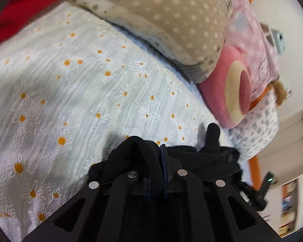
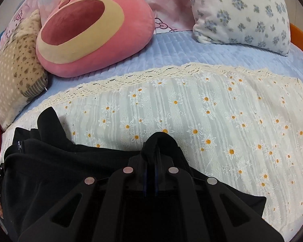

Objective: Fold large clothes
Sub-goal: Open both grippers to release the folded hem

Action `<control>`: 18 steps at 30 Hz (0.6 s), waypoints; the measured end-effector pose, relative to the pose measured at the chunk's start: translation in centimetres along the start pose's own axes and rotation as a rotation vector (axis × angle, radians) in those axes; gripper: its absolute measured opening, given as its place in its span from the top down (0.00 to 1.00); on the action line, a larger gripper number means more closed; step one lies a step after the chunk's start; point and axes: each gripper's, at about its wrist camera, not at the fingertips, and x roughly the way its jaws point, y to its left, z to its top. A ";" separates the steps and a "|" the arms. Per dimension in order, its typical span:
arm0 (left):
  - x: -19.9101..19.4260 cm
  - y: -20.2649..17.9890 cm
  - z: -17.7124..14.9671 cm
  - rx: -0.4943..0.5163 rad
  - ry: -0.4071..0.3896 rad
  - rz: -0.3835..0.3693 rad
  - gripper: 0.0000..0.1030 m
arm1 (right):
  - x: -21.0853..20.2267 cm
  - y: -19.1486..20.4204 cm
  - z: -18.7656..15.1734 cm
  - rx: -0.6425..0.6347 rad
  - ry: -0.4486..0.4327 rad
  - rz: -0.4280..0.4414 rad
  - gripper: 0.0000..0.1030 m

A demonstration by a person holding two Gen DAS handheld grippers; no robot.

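A black garment (image 2: 56,161) hangs between both grippers over a white daisy-print cloth (image 2: 222,121) spread on the bed. My right gripper (image 2: 151,153) is shut on a bunched fold of the black fabric, which wraps over its fingertips. In the left wrist view my left gripper (image 1: 160,161) is shut on another bunch of the same black garment (image 1: 202,161); the blue pads pinch the cloth. The garment stretches off to the left of the right gripper, with a sleeve-like end lying on the daisy cloth.
A pink plush cushion (image 2: 91,34), a beige dotted pillow (image 2: 16,74) and a blue-flowered pillow (image 2: 242,14) lie at the head of the bed on a blue quilt (image 2: 171,48). Red fabric (image 1: 20,10) lies at the left edge. An orange bed frame (image 1: 254,171) borders the side.
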 end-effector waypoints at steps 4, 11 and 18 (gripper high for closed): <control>0.2 -0.9 -0.3 0.030 0.004 0.041 0.86 | 0.0 0.2 0.1 -0.018 0.001 -0.018 0.94; -4.7 -3.2 -0.1 0.037 -0.111 0.098 0.12 | -6.8 -1.1 1.8 -0.009 -0.092 0.015 0.35; -10.9 -14.1 -2.6 0.349 -0.114 0.147 0.03 | -15.0 0.2 0.9 -0.118 -0.213 0.083 0.05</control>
